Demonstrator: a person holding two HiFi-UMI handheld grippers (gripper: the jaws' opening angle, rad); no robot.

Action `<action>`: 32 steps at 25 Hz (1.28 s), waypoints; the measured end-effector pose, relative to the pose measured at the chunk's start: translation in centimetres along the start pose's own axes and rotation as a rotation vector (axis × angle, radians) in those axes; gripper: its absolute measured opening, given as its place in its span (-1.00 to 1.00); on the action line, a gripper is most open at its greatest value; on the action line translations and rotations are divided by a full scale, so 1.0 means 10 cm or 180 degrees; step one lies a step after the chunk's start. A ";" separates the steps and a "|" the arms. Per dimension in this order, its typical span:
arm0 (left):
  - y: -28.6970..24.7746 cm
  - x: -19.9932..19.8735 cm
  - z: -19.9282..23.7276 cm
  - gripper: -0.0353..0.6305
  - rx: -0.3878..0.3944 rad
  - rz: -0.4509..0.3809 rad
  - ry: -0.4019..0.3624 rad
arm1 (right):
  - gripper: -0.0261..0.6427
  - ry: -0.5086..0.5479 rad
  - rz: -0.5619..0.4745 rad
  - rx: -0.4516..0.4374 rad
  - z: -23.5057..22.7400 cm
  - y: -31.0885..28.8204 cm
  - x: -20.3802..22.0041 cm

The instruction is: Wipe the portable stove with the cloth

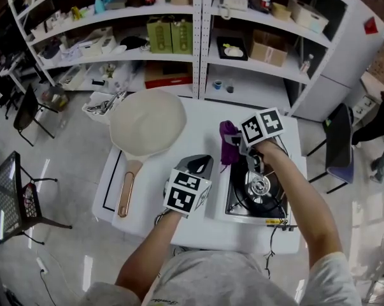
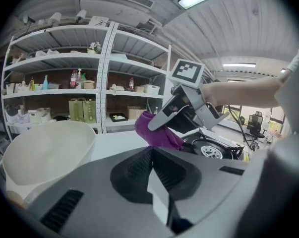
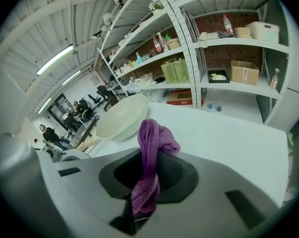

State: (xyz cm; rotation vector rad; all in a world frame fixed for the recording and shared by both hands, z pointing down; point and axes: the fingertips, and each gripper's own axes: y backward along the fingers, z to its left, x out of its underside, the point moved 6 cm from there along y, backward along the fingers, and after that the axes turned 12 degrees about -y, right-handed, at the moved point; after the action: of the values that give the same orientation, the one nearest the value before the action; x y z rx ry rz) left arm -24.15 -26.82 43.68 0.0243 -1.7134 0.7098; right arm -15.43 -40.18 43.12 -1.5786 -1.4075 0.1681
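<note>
A silver portable stove (image 1: pixel 255 193) with a round burner sits at the right of the white table (image 1: pixel 198 123). My right gripper (image 1: pixel 237 146) hovers above the stove's far left corner, shut on a purple cloth (image 1: pixel 228 143) that hangs bunched from its jaws. In the right gripper view the cloth (image 3: pixel 153 152) runs up between the jaws of my right gripper (image 3: pixel 145 185). My left gripper (image 1: pixel 202 163) is left of the stove, over the table, shut and holding nothing. From the left gripper view (image 2: pixel 156 182) I see the cloth (image 2: pixel 156 133) and the stove (image 2: pixel 211 148) ahead.
A cream pan (image 1: pixel 147 125) with a wooden handle lies on the table's left half. A small tray of utensils (image 1: pixel 102 105) sits at the far left corner. Shelving (image 1: pixel 201 37) stands behind the table. Chairs stand on the floor at left (image 1: pixel 13 196) and right (image 1: pixel 338 145).
</note>
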 end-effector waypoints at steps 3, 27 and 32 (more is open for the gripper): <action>-0.01 0.00 0.00 -0.88 -0.0036 0.0024 0.0017 | -0.73 0.0048 -0.0004 -0.0052 -0.02 0.01 -0.07; -0.21 -0.11 -0.04 -0.88 -0.0198 0.0063 0.0073 | -0.73 0.0845 -0.0161 -0.0555 -0.09 0.13 -0.17; -0.33 -0.23 -0.20 -0.88 -0.0078 0.0019 0.0005 | -0.73 0.0819 -0.0180 -0.0505 -0.25 0.30 -0.09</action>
State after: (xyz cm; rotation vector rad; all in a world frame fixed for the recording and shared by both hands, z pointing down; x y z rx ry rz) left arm -20.53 -29.40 43.29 0.0016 -1.7210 0.6931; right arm -12.02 -41.87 41.84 -1.6220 -1.2858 -0.1792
